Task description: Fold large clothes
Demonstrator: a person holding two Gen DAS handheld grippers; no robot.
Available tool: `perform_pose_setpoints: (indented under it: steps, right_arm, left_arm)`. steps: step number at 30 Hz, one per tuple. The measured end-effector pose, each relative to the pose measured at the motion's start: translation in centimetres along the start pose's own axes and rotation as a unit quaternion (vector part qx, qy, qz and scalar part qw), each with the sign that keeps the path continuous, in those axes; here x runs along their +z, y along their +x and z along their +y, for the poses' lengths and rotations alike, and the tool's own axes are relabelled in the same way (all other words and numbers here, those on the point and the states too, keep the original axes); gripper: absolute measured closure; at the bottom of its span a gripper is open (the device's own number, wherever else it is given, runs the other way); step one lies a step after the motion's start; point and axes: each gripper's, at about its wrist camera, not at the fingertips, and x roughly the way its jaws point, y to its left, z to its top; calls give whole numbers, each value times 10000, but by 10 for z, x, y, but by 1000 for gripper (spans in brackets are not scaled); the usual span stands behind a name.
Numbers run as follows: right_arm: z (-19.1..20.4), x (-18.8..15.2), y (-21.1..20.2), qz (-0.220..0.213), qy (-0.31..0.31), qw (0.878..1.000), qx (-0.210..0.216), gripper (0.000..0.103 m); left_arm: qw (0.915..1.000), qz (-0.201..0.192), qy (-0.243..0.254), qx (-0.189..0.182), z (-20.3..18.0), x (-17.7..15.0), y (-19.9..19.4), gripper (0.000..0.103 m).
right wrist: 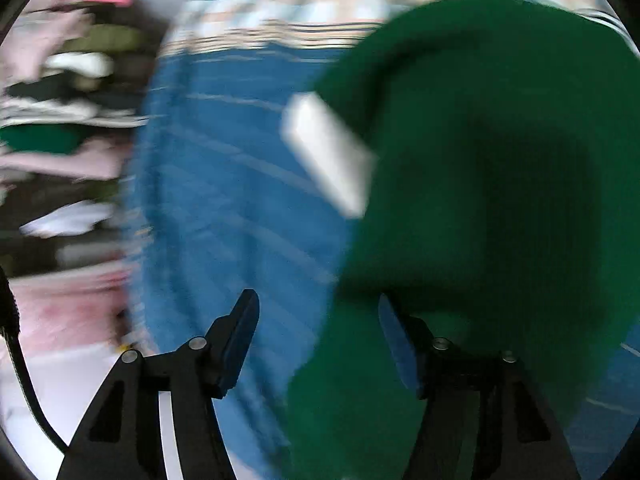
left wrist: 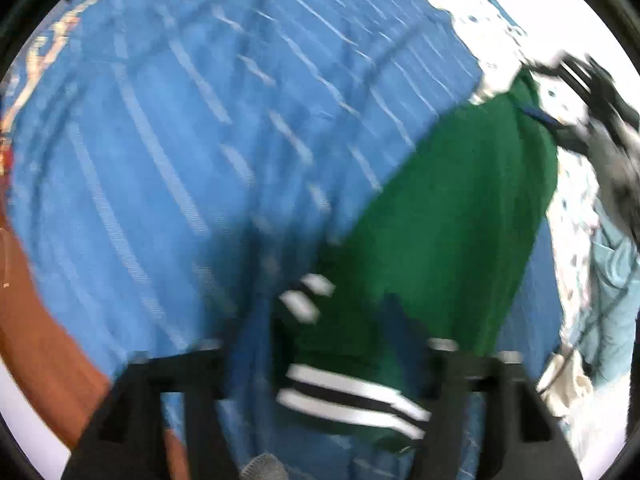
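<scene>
Green garment [left wrist: 448, 216] with black-and-white striped cuffs lies bunched on a blue striped sheet [left wrist: 180, 140] right ahead of both tools. Left tool [left wrist: 320, 360] and right tool [right wrist: 320, 332] are both spread, pinching nothing.

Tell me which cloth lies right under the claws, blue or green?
The green garment, plain with white stripes at its edge; the blue striped cloth spreads beneath it.
</scene>
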Motion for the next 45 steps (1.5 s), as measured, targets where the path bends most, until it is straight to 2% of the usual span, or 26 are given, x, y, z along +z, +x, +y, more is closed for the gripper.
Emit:
perform_pose_setpoints:
  steps: [2,6,9,10,12,15,16,18,20,21,22,24,26,28,30,33,36,38,41,43,44,45]
  right_arm:
    - [-14,-14,-28,-161,-61,9998,132,38]
    - [-76,-41,-84,-649,178,9977,-74,28]
    - [-148,-59,-114,-792,456,9956,-198,25]
    - [-175,-60,-116,-784,593,9950,-183,25]
    - [-226,-55,-112,-764,841,9934,-129,25]
    - [-279,-30,-92,-803,1052,9903,426,25]
    - [-293,-18,-83,-823,1128,9870,800,25]
    - [-308,4,-65,-862,1201,9769,1543,25]
    - [-309,30,-44,-938,1115,9684,2023,25]
    - [-305,38,-38,-950,1016,9677,2100,31]
    - [-300,47,-30,-976,982,9670,2139,59]
    - [-292,52,-21,-974,1156,9667,2067,73]
    - [-288,41,-31,-1213,1353,9604,2112,84]
    - [-293,18,-52,-1465,1721,9466,2300,88]
    - [-298,-17,-78,-1724,2010,9384,2219,88]
    - [-327,-89,-122,-2094,2649,9190,2035,88]
    - [-364,-185,-155,-2277,3494,8897,1857,88]
    - [-381,-258,-168,-2402,4090,8641,1682,88]
    - [-392,-352,-176,-2419,4841,8303,1330,87]
    - [-399,-394,-168,-2241,5143,8187,1224,85]
    - [-404,-409,-160,-2096,5292,8132,1216,79]
    - [-409,-416,-154,-1940,5332,8143,1218,72]
  left_arm:
    - [9998,-63,-13,182,2,-3,-4,26]
    - [9994,-18,119,327,-22,-13,17,26]
    - [9920,-17,459,1175,-38,-20,60,26]
    - [9896,26,504,1344,-39,-20,75,23]
    - [9895,117,305,1407,-34,-17,94,21]
    - [9902,87,205,1375,-31,-11,95,17]
    - [9900,103,238,1388,-32,-10,96,17]
    - [9885,96,381,1462,-35,-6,99,15]
    - [9861,81,542,1567,-43,3,105,13]
    - [9847,73,639,1621,-46,6,106,12]
    - [9832,62,722,1674,-48,8,107,11]
    - [9809,56,876,1738,-52,13,107,11]
    - [9784,49,1021,1795,-55,19,104,11]
    - [9781,11,1082,1776,-55,26,95,11]
    - [9788,-107,1095,1730,-54,32,80,11]
    - [9801,-429,969,1681,-44,40,45,11]
    - [9785,-774,731,1767,-23,44,11,11]
    - [9789,-906,484,1764,-4,40,-8,11]
    - [9832,-875,-9,1602,16,28,-14,12]
    - [9878,-728,-262,1355,15,14,-8,12]
    - [9901,-658,-346,1191,14,14,-1,12]
    - [9925,-590,-406,995,8,9,9,12]
